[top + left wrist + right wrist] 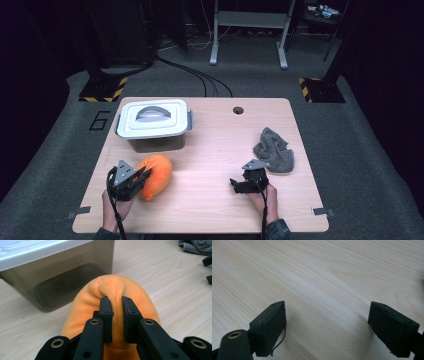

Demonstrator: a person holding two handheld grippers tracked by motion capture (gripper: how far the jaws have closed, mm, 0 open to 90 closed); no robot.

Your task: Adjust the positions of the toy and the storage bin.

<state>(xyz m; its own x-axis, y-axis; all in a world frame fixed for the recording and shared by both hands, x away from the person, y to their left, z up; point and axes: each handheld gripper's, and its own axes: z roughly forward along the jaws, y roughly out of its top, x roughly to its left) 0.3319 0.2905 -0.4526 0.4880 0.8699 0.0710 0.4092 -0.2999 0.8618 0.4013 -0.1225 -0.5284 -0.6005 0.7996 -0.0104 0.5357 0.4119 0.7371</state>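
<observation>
An orange plush thing lies on the wooden table at the front left. My left gripper is shut on a pinched fold of it; in the left gripper view the black jaws squeeze the orange plush with my left gripper close in front of the box. My right gripper rests low at the front right, open. In the right gripper view my right gripper has its jaws wide apart over bare wood, nothing between them.
A grey lidded plastic box stands at the back left, just beyond the plush; its dark wall is near the jaws. A crumpled grey cloth lies right of centre, beside my right gripper. A cable hole sits near the far edge.
</observation>
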